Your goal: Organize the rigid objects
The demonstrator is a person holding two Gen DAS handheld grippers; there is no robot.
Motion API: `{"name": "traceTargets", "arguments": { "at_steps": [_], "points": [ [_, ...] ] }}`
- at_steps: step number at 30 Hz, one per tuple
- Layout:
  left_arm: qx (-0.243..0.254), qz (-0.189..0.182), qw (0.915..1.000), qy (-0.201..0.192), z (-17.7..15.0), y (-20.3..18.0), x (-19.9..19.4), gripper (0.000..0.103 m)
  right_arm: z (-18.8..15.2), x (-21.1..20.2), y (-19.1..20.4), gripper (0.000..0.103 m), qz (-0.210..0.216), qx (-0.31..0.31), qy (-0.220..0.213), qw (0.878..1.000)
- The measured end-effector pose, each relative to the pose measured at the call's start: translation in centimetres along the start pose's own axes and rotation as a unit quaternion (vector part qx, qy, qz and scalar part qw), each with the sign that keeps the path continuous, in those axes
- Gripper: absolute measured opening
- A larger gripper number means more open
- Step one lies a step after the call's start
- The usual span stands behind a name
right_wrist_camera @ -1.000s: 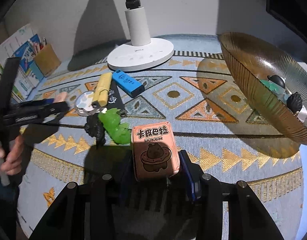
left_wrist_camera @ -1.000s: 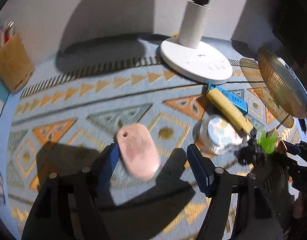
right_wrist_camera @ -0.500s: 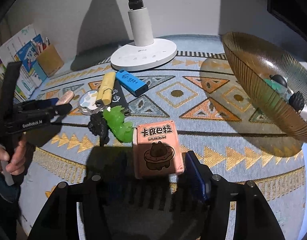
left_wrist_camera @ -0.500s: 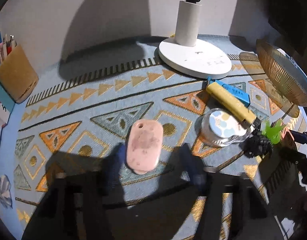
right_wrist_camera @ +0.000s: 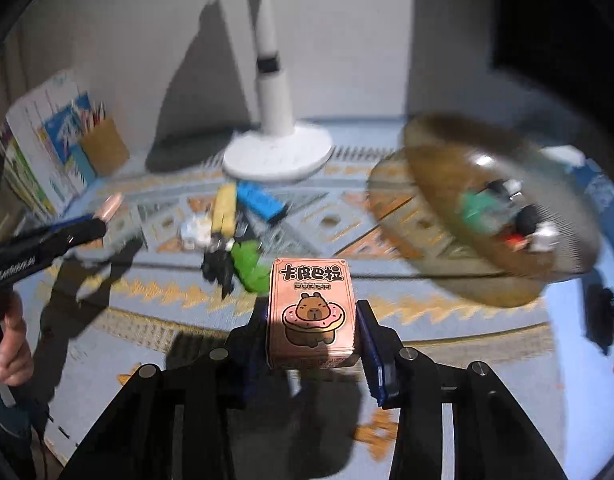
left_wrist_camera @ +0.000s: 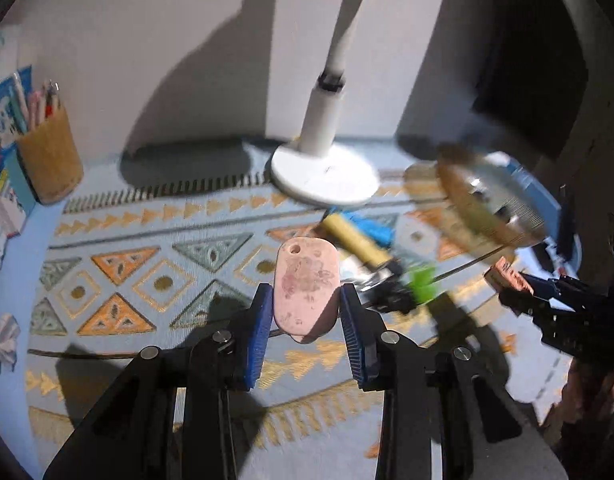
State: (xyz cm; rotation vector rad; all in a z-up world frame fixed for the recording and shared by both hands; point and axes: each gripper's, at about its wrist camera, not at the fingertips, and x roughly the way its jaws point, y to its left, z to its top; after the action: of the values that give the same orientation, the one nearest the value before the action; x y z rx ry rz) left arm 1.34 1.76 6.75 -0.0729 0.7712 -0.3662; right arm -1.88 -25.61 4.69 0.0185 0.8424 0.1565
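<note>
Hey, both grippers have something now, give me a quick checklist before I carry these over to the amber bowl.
1. Left gripper grip on the pink oval tag: ok. The jaws have just been closing, and both blue pads press its sides.
2. Right gripper grip on the capybara card box: ok. The jaws have just been closing, and the box sits squarely between the pads.
3. Both items lifted off the patterned mat: ok.
4. Room in the amber bowl: ok, only some small pieces lie in it, on one side.
5. Path past the white lamp: cannot tell, the frames are blurred.
</note>
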Motion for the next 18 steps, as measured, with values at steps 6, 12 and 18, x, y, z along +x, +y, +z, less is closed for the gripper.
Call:
{"name": "traceTargets", "arguments": {
  "at_steps": [6,12,18],
  "points": [
    [0.014,-0.028,0.9982,-0.051,1.6,-3.3,-4.4,0.031,1.0,-7.3,-2.7,0.041,-0.040,0.030,-0.076,0.996],
    [0.041,-0.054,0.9934,-0.093,4.8,-8.3,-6.8,0.031,3.0,-13.9,-7.1,0.041,-0.075,0.073,-0.146,0.984],
    [0.077,-0.082,0.9867,-0.117,8.4,-14.8,-6.5,0.031,5.1,-18.0,-11.4,0.041,-0.102,0.111,-0.194,0.969]
  ]
}}
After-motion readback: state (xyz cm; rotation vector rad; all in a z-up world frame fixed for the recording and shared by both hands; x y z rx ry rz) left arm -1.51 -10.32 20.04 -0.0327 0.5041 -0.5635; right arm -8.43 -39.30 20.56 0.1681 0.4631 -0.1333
